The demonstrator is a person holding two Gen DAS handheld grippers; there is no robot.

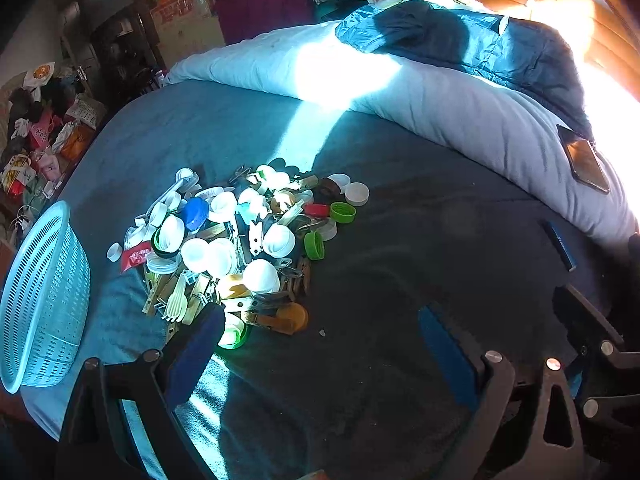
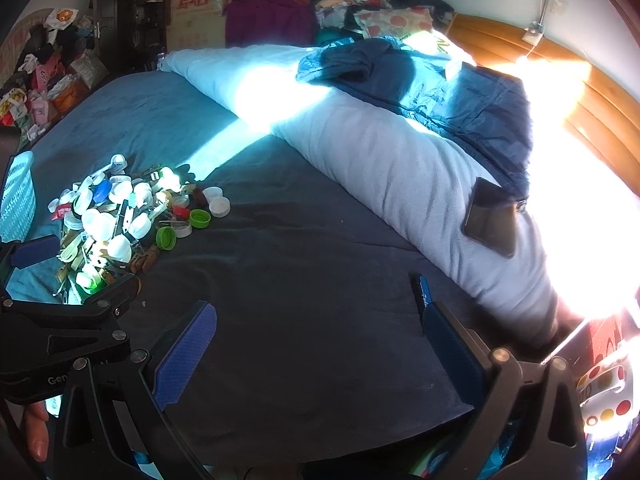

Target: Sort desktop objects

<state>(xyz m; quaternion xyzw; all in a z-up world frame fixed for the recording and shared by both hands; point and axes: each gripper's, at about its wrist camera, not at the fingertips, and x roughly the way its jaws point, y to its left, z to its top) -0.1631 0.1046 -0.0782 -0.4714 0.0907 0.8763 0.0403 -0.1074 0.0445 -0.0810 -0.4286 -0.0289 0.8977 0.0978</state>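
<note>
Left wrist view: mixed pile (image 1: 236, 248) unsorted on bed (image 1: 400, 264) | basket (image 1: 44, 300) beside it, contents unseen | left gripper (image 1: 320, 344), right gripper (image 2: 320, 352) wide apart, empty | sorting apparently unstarted

A bed (image 2: 304, 248) with a dark blue sheet filled the room. A pale rolled quilt (image 2: 384, 160) lay along its far edge. Hard sunlight (image 2: 580, 208) flooded the wooden headboard (image 2: 592, 112). Cardboard boxes (image 2: 200, 4) stood stacked against the far wall.
</note>
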